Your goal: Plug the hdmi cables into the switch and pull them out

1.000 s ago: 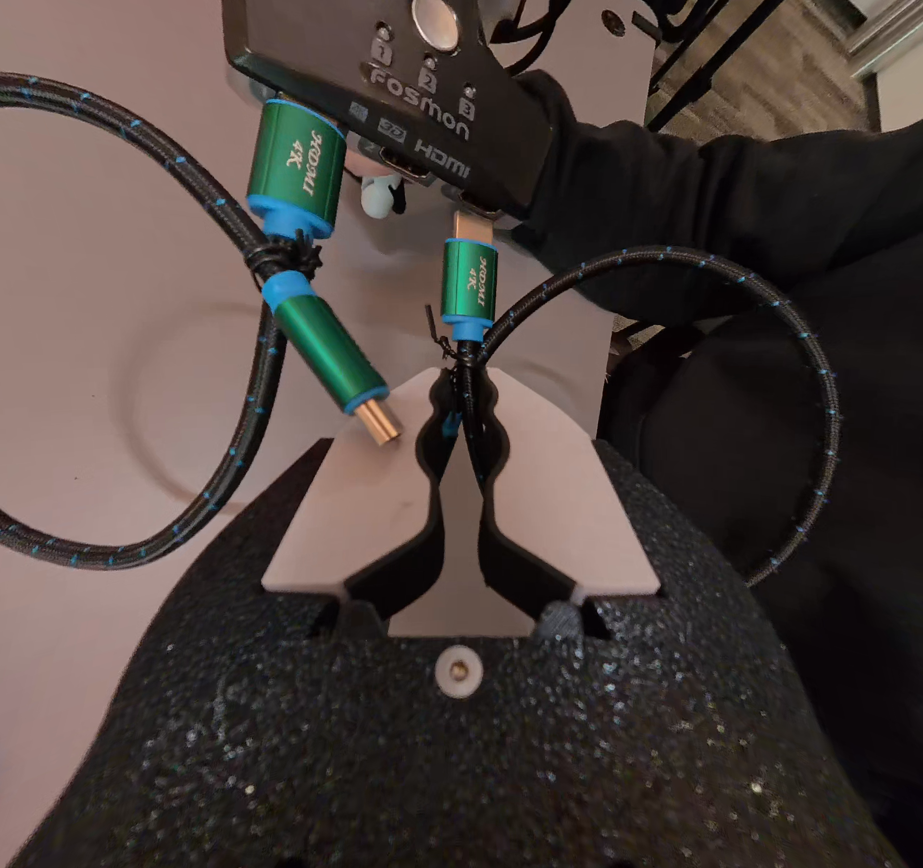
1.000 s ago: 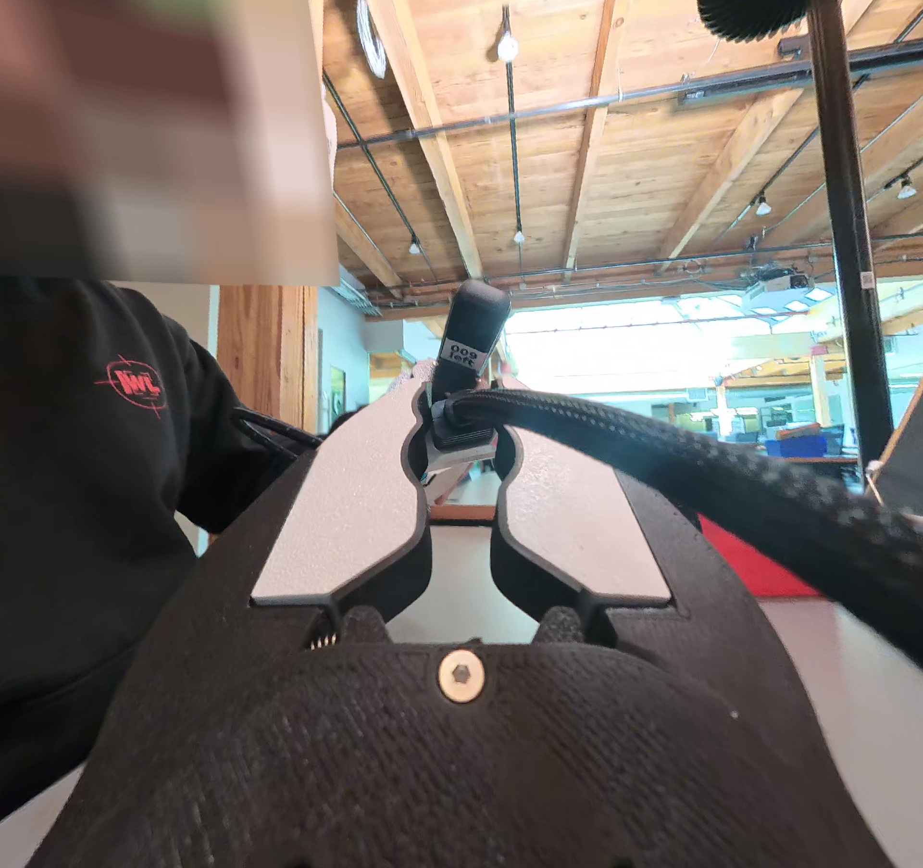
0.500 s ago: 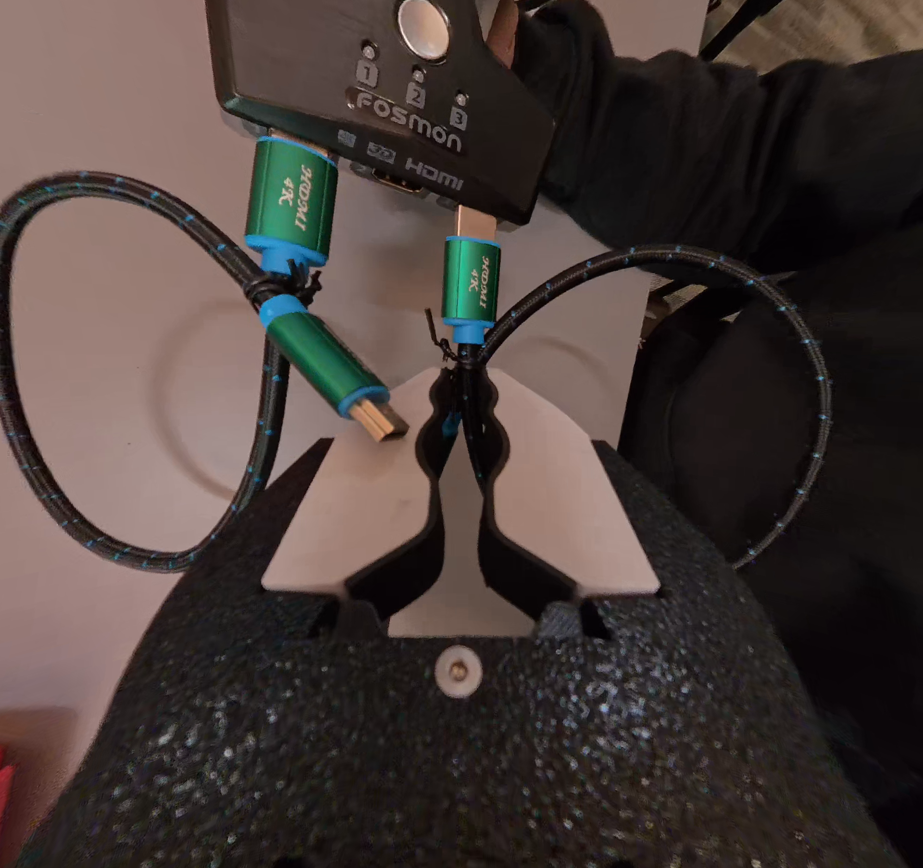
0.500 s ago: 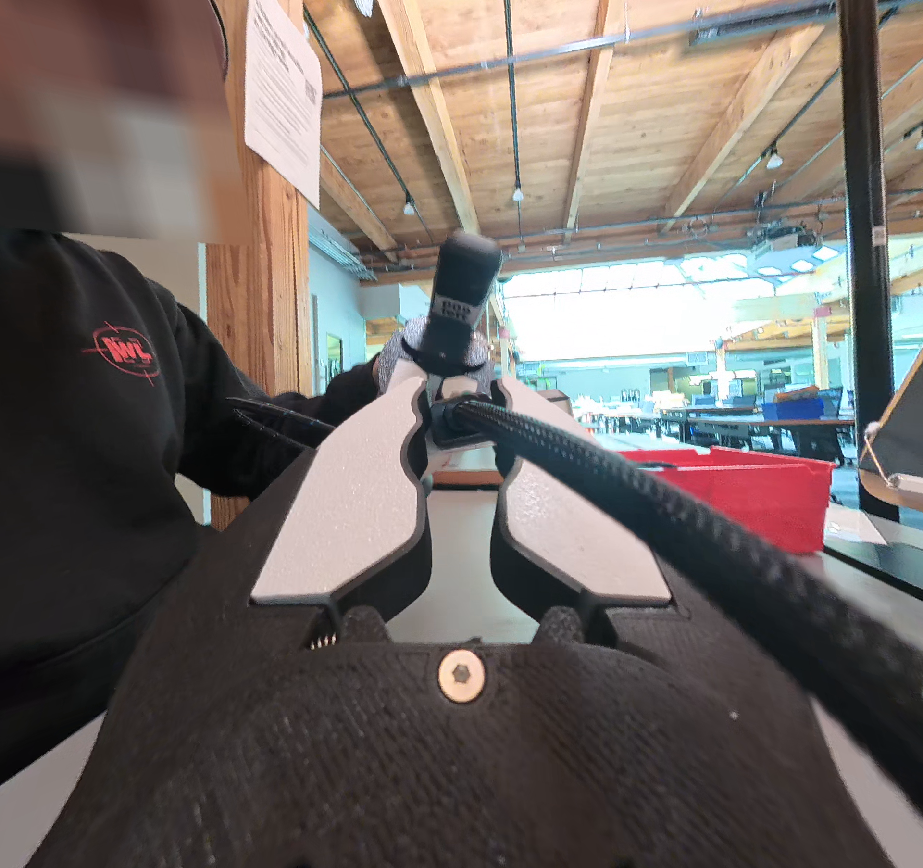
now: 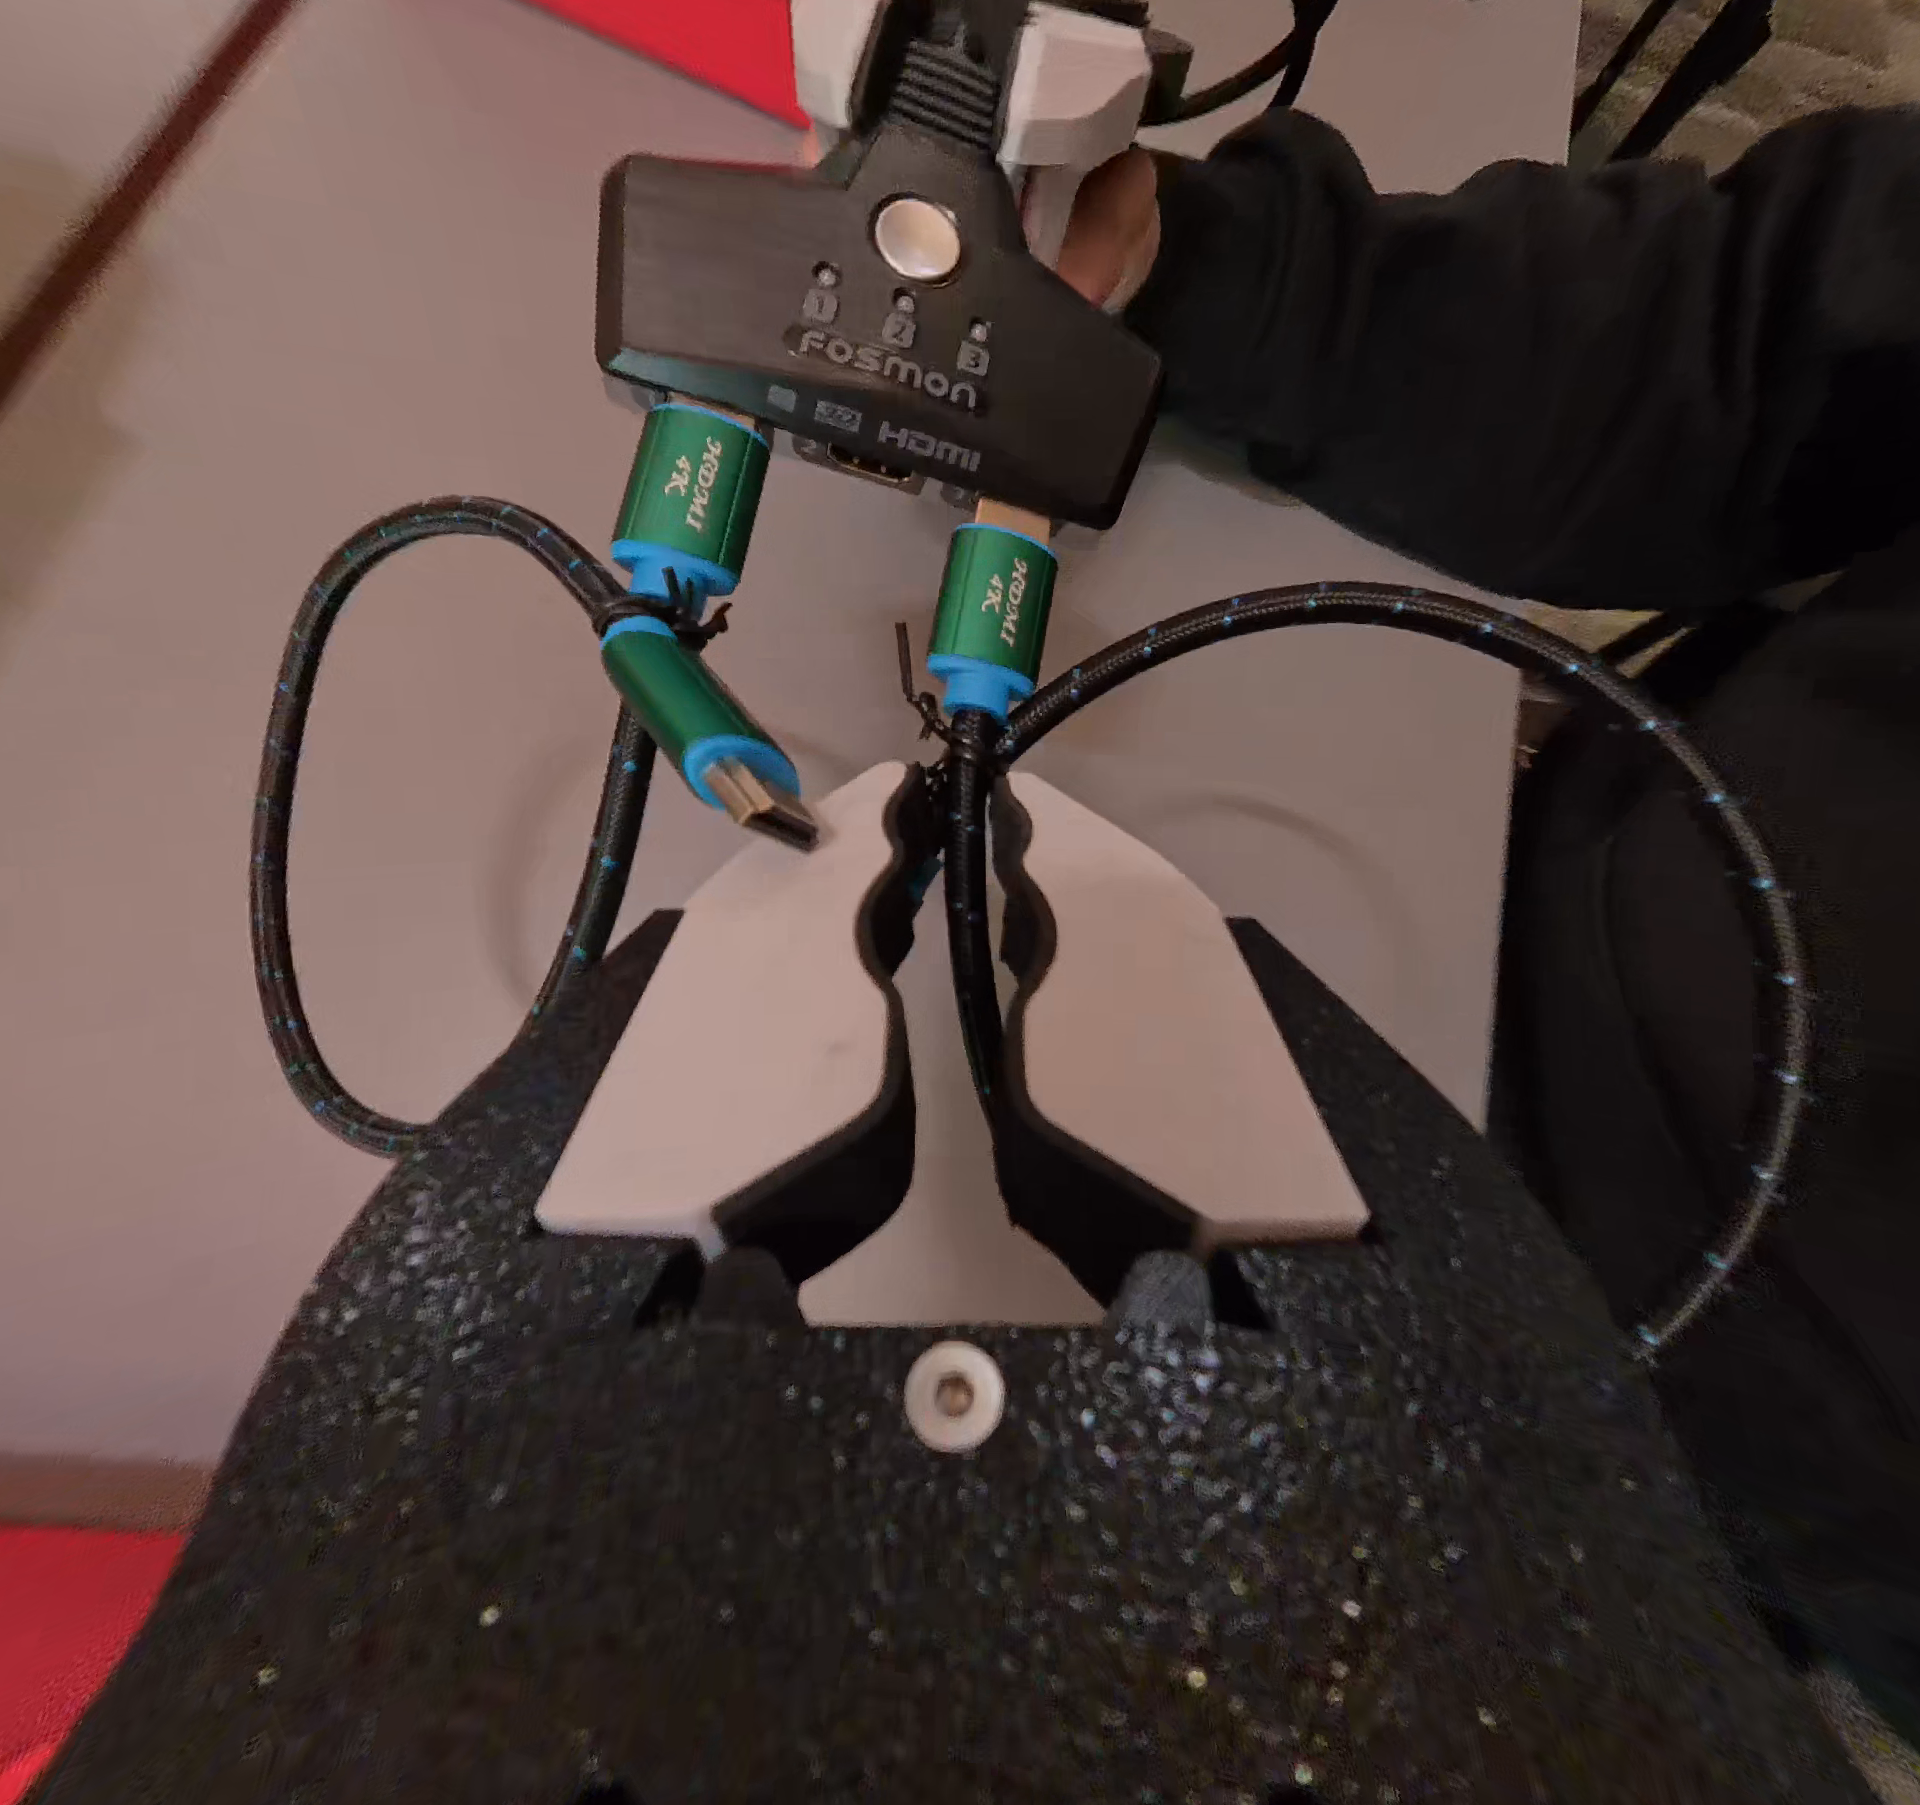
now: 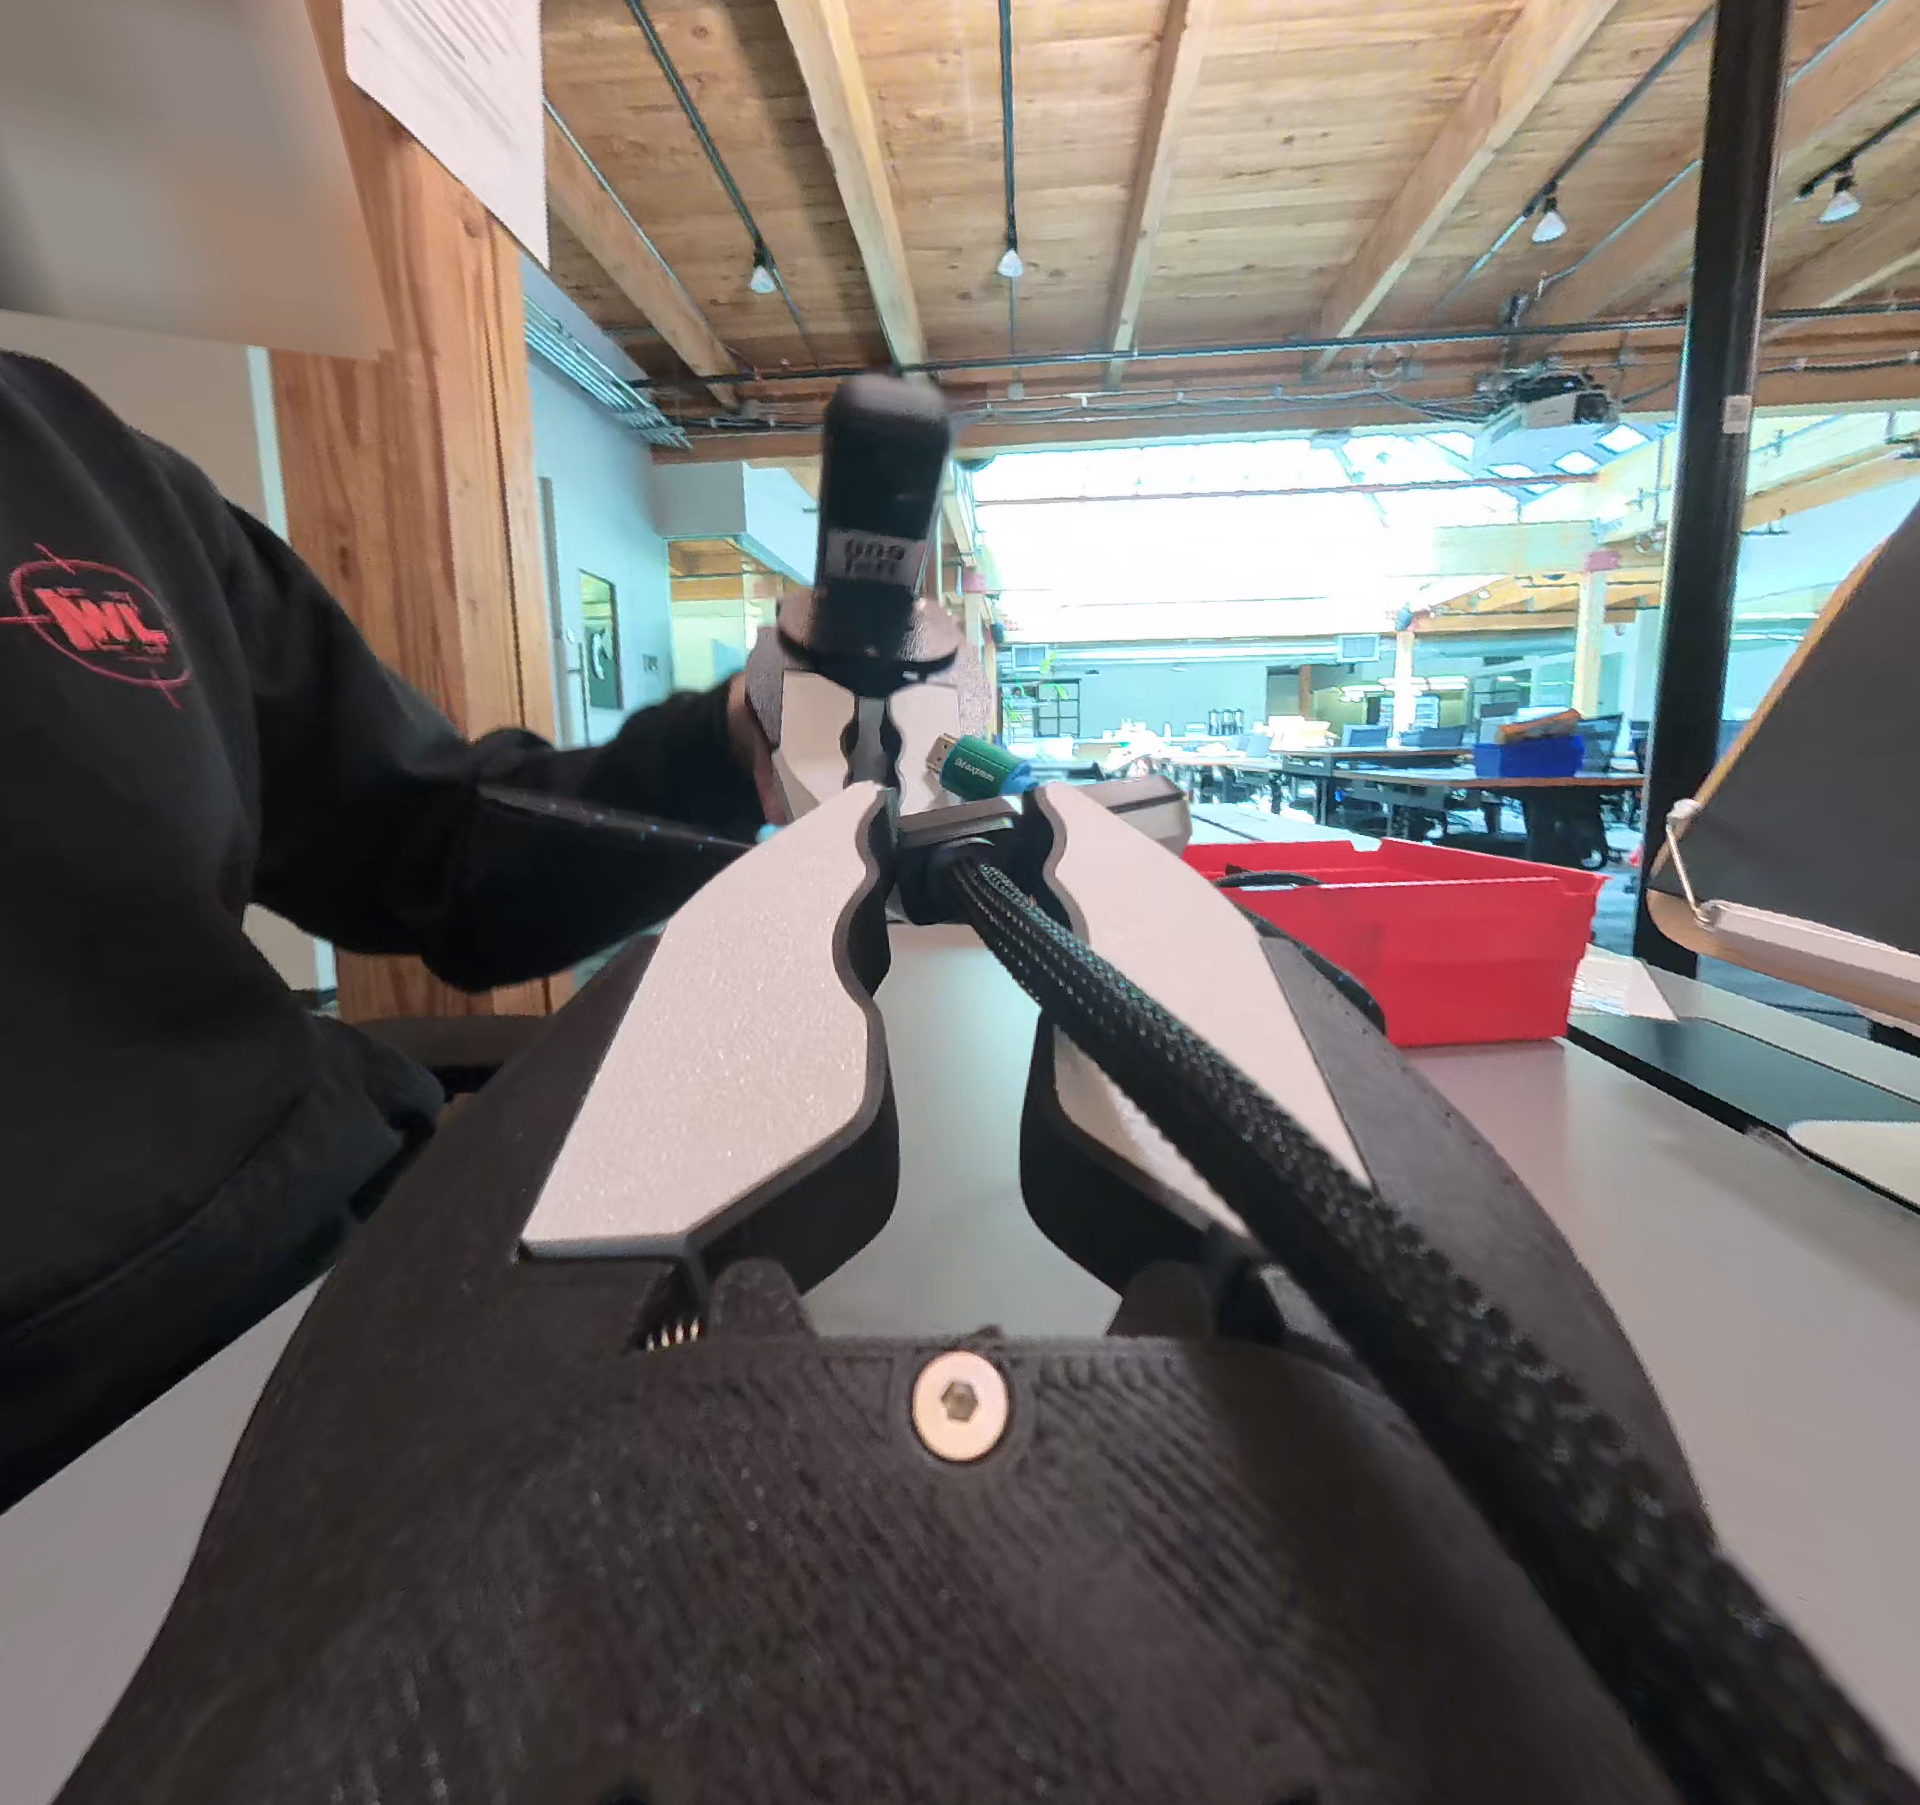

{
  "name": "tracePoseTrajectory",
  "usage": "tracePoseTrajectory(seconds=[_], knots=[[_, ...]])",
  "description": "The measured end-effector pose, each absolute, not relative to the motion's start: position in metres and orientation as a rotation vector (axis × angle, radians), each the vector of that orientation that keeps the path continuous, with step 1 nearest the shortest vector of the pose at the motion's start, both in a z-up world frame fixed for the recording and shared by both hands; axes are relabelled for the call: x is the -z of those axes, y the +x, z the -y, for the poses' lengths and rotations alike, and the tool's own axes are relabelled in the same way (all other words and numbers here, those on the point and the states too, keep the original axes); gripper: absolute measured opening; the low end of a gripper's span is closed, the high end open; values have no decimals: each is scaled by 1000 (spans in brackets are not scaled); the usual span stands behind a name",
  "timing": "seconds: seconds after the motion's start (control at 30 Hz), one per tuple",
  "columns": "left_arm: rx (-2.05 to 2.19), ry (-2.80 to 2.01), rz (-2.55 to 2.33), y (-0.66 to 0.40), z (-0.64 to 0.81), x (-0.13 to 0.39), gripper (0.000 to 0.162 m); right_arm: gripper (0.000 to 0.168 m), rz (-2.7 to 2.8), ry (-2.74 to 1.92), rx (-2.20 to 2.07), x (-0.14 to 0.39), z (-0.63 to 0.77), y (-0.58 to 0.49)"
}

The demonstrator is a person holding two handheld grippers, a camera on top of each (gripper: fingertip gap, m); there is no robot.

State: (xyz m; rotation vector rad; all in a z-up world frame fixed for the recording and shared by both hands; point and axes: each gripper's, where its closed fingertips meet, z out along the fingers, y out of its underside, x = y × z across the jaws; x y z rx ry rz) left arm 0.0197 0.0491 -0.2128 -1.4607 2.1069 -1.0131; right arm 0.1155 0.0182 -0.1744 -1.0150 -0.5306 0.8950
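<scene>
The black HDMI switch (image 5: 883,342) hangs in the air, and only its rear edge (image 6: 951,825) shows in the right wrist view. My right gripper (image 5: 966,82) is shut on its ribbed cable collar; this grip also shows in the right wrist view (image 6: 956,820). One green plug (image 5: 691,498) sits fully in the left port. A second green plug (image 5: 992,602) is in the right port with gold metal still showing. My left gripper (image 5: 956,799) is shut on the braided cable just behind that plug. A loose green plug (image 5: 696,716) is tied to the left cable.
A white table (image 5: 312,405) lies below. A red bin (image 6: 1434,934) stands at its far side. A person's black sleeve (image 5: 1507,353) is on the right. A black pole (image 6: 1714,405) and a tilted board (image 6: 1818,768) stand at the right.
Both grippers have swung together with the switch and cables. The right wrist view has tilted down from the ceiling to the room. The right plug stays part way in its port.
</scene>
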Motion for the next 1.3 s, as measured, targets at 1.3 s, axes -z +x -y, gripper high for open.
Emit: tracePoseTrajectory(seconds=[1.3], knots=[[903,-862,-1979,24,-42,205,11,25,486,-1075,-1006,181,-25,117]])
